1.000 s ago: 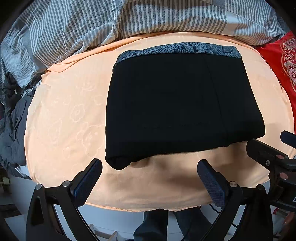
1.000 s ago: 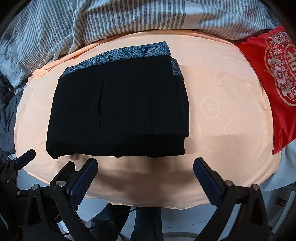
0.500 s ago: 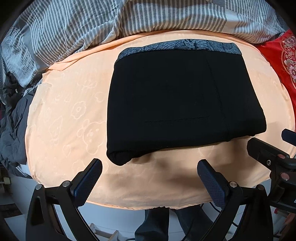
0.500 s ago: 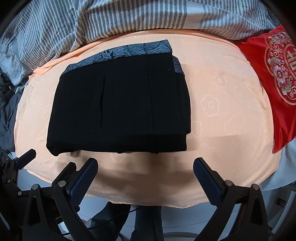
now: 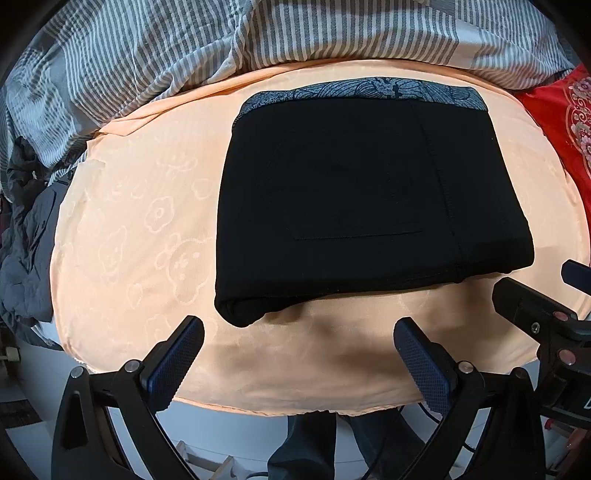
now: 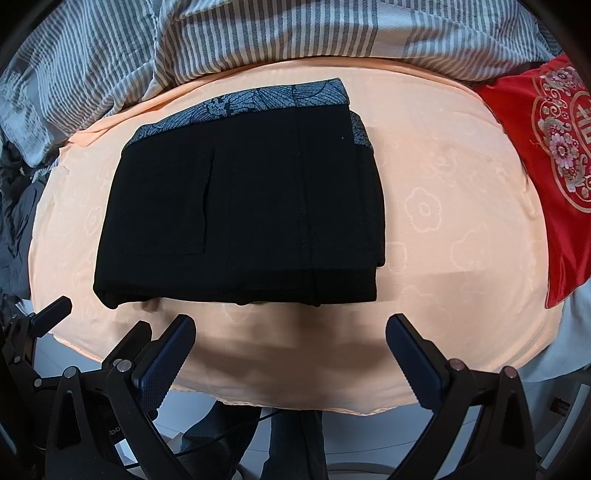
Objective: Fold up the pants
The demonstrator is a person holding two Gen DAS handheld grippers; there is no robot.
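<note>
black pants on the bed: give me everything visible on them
The black pants lie folded into a compact, roughly rectangular stack, flat on the peach sheet. The fabric looks matte and knit-like. A grey patterned waistband shows along the far edge, with a sliver at the far right corner. A stitched patch pocket and a vertical seam sit on the top layer. Layer edges are stepped at the near right corner. Only the sheet touches them; both grippers are open and short of the near edge.

Folded black pants [image 5: 354,192] filled middle of peach bed sheet [image 5: 140,229]. Bare sheet ran open along near edge and left edge. Striped duvet [image 5: 258,33] crowded far edge; red embroidered cushion [image 6: 546,155] blocked right edge; dark grey garment [image 5: 26,240] heaped beyond left edge.
</note>
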